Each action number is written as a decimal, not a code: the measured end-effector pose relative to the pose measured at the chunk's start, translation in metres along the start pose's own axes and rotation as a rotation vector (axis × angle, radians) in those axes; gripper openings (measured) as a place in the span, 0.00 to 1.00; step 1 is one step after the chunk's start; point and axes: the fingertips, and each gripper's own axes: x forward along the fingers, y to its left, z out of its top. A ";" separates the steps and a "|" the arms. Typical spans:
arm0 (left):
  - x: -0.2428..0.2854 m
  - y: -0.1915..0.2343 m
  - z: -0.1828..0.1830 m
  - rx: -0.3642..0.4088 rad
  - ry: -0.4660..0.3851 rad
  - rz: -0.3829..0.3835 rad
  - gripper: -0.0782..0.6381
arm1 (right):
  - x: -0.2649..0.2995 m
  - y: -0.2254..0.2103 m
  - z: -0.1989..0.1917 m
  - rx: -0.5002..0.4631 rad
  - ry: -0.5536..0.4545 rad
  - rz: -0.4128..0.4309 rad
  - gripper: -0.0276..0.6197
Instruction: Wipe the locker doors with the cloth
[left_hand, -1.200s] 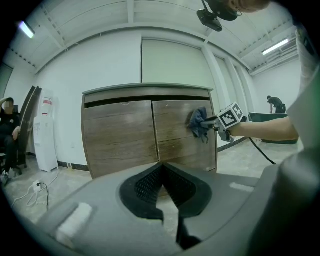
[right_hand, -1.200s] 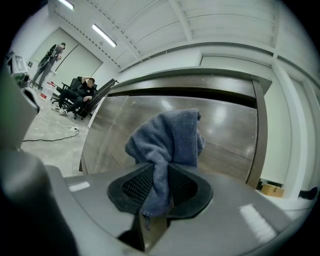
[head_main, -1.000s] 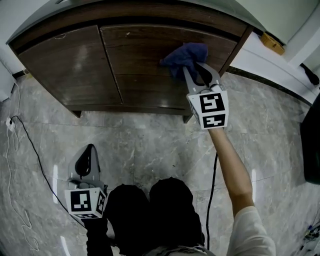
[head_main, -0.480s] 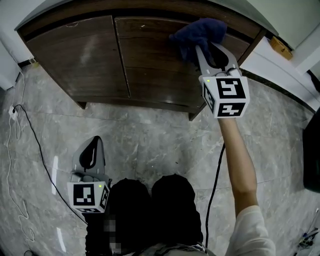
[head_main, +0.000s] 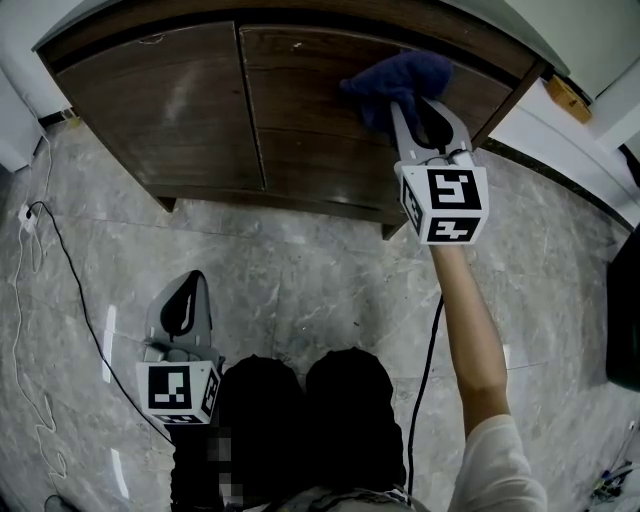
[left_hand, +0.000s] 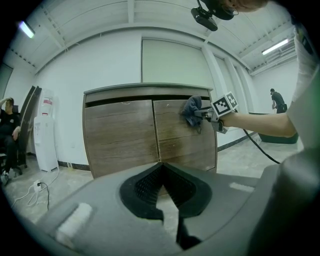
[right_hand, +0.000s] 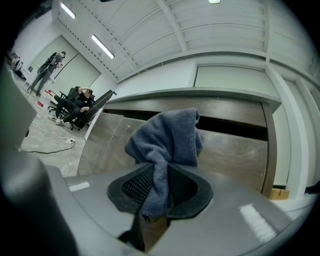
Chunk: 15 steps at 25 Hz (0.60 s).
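A dark blue cloth (head_main: 395, 80) is bunched against the upper part of the right locker door (head_main: 310, 115). My right gripper (head_main: 418, 108) is shut on the cloth, and folds of it bulge out past the jaws (right_hand: 167, 135). The left locker door (head_main: 160, 100) stands closed beside it. Down by the person's knees, above the floor, my left gripper (head_main: 187, 285) hangs with its jaws together and nothing in them. The left gripper view shows both doors (left_hand: 120, 132), the cloth (left_hand: 191, 111) and the right gripper (left_hand: 206, 114) from a distance.
The cabinet stands on short legs on a grey marble floor (head_main: 300, 280). A thin cable (head_main: 45, 300) snakes across the floor at left, and another cable (head_main: 425, 370) hangs under the right arm. A white water dispenser (left_hand: 46, 130) and a seated person (left_hand: 7, 130) are to the cabinet's left.
The right gripper and cloth rose slightly on the right door, then came a little back down. The left gripper has stayed where it was.
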 end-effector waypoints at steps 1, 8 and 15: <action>0.000 0.001 -0.001 0.000 0.001 0.001 0.11 | 0.000 0.003 -0.006 0.006 0.008 0.003 0.18; -0.002 0.007 -0.008 0.001 0.013 0.011 0.11 | 0.003 0.034 -0.060 0.068 0.077 0.033 0.18; -0.002 0.011 -0.010 0.000 0.029 0.020 0.11 | 0.002 0.060 -0.112 0.109 0.138 0.049 0.18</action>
